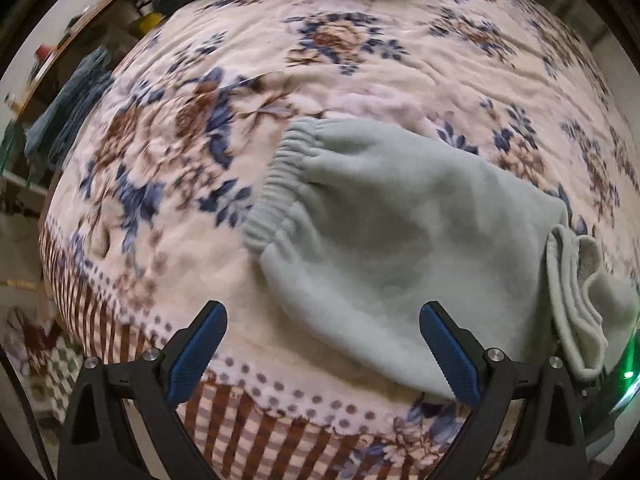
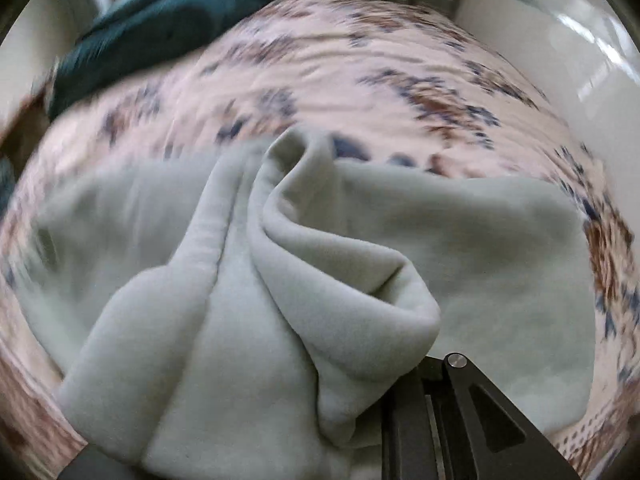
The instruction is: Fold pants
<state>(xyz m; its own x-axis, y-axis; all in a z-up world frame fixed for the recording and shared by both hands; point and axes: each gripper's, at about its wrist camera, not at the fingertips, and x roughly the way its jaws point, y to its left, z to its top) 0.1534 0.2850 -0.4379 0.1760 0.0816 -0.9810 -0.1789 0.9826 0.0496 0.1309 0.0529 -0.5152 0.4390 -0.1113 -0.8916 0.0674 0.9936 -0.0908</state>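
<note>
Left wrist view showed the pale grey-green fleece pants [image 1: 384,216] lying on a floral bedspread [image 1: 168,152], filling the centre and right of the frame, their gathered elastic waistband [image 1: 276,184] turned toward the left. The left gripper [image 1: 324,348] hung above the near edge of the garment with its blue-padded fingers [image 1: 196,348] spread wide and nothing between them. At the right edge of the frame a bunched, hemmed piece of the same cloth [image 1: 580,296] rose off the bed.

In the right wrist view, which was heavily blurred, folds of the pants [image 2: 280,280] draped over the lower centre of the frame and covered the fingertips of the right gripper [image 2: 360,412]; the cloth appeared to hang from it, pinched, though the pads themselves were hidden. A dark teal bundle [image 2: 160,28] sat at the upper left, at the far end of the bed.

The fabric looked soft, thick and light, likely to sag and crease rather than hold a line, and unlikely to slip from padded fingers. The waistband, stiffer and ridged, seemed the surest place for the free gripper to take hold, with a cuff or hem at the other end.
</note>
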